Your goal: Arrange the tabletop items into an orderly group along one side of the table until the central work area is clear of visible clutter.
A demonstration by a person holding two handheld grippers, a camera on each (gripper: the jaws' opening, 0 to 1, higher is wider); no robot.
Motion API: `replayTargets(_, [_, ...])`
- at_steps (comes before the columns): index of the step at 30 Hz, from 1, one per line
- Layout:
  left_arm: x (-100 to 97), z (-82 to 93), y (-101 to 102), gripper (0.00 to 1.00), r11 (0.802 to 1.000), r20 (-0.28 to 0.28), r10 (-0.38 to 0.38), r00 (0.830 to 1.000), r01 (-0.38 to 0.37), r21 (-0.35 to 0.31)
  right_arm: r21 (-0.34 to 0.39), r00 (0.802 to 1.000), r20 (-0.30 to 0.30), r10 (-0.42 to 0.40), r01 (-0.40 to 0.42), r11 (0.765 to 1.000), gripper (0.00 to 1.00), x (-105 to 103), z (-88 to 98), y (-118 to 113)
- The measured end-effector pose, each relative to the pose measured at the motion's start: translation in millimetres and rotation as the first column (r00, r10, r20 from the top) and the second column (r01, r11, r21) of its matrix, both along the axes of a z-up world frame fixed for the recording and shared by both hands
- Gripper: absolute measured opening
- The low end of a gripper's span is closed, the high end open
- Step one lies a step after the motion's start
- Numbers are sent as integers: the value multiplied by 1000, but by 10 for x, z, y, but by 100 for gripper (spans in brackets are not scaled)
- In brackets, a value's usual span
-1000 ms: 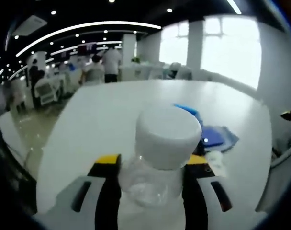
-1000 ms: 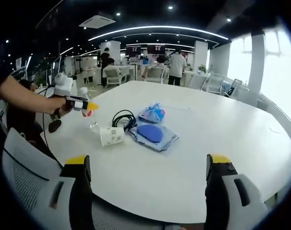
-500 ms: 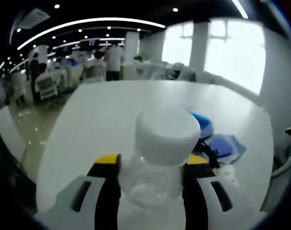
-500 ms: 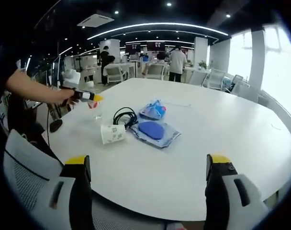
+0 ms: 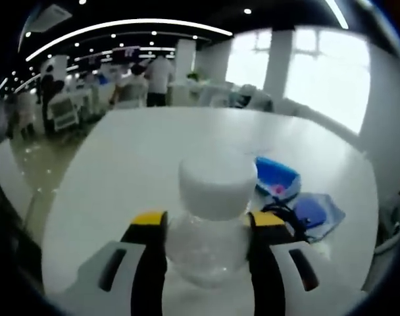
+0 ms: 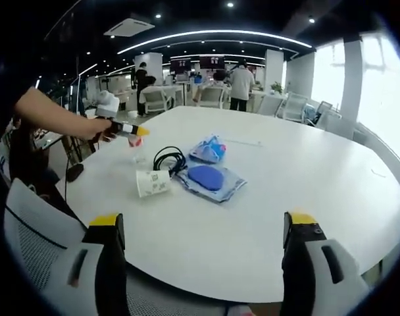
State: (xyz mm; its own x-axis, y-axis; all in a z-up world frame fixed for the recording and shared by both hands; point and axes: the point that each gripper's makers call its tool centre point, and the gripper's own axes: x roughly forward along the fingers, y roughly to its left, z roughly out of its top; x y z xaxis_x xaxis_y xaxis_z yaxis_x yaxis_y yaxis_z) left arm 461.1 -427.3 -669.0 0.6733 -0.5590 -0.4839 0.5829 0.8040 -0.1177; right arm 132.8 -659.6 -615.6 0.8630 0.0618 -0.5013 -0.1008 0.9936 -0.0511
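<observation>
Left tongs (image 5: 206, 227) clamp a clear white-capped jar (image 5: 212, 217) over the counter (image 6: 305, 178), just beside the paper cup (image 6: 152, 183); right tongs (image 6: 206, 227) gape, holding nothing

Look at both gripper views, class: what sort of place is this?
Probably an open-plan office or training lab. A large round white table stands in front, white desks and office chairs with standing people fill the back, and curved ceiling light strips run overhead.

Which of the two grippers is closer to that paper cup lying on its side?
Left. The left gripper, shut on a clear bottle, hovers just beyond the paper cup. The right gripper waits open at the table's near edge, farther away.
</observation>
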Motion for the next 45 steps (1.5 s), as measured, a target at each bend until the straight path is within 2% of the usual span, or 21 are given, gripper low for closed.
replayTargets(6, [65,9,5,46,1000,27,-7,1000,6,15,3,1000,-5,1,-1,1000,100,0,-7,3])
replayTargets(8, [57,8,-10,47,999,39,-45,998,44,27,3,1000,-7,2,-2,1000,100,0,-8,4])
replayTargets(13, [43,-7,15,47,996,45,-69,997,67,52,3,1000,-8,5,-5,1000,100,2,-11,11])
replayTargets(18, [21,-27,80,50,995,28,-52,998,49,86,2,1000,-7,12,-12,1000,100,1,-8,25])
replayTargets(20, [5,-49,156,54,994,16,-5,1000,3,111,2,1000,-7,14,-14,1000,99,-1,-8,29])
replayTargets(25, [-29,-60,282,59,989,-16,136,991,-135,68,0,1000,-5,19,-19,1000,99,-2,-6,37])
replayTargets(29, [-61,-72,297,59,981,-36,191,981,-189,49,1,1000,-5,21,-21,1000,99,-5,-8,42])
replayTargets(32, [-61,-86,253,58,970,-75,242,967,-243,-8,0,1000,-4,20,-20,1000,99,-6,-8,40])
replayTargets(34, [-20,-67,242,58,964,-63,263,963,-264,-15,0,1000,-3,19,-19,1000,99,-5,-6,37])
replayTargets(37, [29,-56,213,55,960,-62,277,959,-279,-29,-4,1000,-1,15,-15,1000,99,-4,-5,27])
replayTargets(40, [29,-69,140,50,959,-107,268,957,-276,-70,-7,1000,-2,12,-12,1000,99,-5,-5,18])
replayTargets(41, [59,-70,178,49,958,-92,277,956,-282,-48,-9,1000,0,9,-9,1000,99,-3,-3,11])
replayTargets(42, [62,-74,176,49,959,-94,272,958,-277,-51,-9,1000,0,8,-8,1000,98,-3,-3,8])
replayTargets(45, [49,-72,152,48,979,-77,200,977,-203,-34,-9,1000,1,2,-2,1000,98,-1,-2,-3])
